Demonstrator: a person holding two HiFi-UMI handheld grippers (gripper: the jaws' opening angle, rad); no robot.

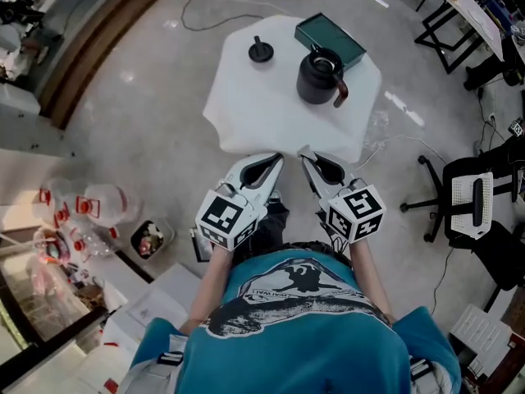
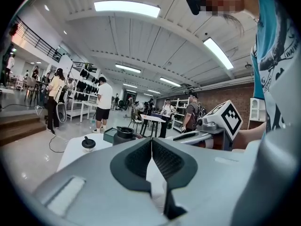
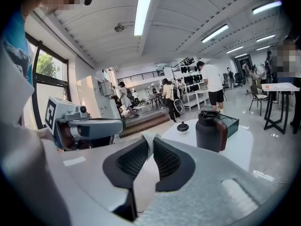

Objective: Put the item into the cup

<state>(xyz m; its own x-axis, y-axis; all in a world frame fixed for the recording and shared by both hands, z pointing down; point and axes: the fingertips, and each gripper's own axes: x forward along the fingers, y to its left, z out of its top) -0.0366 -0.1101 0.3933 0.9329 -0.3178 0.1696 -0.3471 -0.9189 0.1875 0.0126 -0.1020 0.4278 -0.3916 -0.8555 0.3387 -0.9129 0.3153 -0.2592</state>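
Polished grey floor surrounds a small white-draped table (image 1: pixel 246 109) in a large open hall, with shelving and standing people far behind in both gripper views. On the table stand three things. A small black knobbed lid (image 1: pixel 261 52) sits toward the far left. A dark cup (image 1: pixel 318 78) with a brown handle and an open mouth stands to the lid's right, apart from it. A dark green box (image 1: pixel 330 38) lies just behind the cup.

The person stands at the near edge of the table and holds both tools close to the body, short of everything on the cloth. The left gripper (image 1: pixel 277 158) has its ribbed pads pressed together at the tips, with nothing between them. The right gripper (image 1: pixel 303 155) is all but closed too, leaving only a sliver of the white cloth visible through the gap, and it pinches nothing either.

The task looks not yet begun. The lid, probably the item meant, rests untouched on the cloth outside the cup, and neither tool is near it. Everything remains to be done: reaching over the table, spreading a pair of jaws, taking the lid by its knob, carrying it across and lowering it into the cup's mouth.
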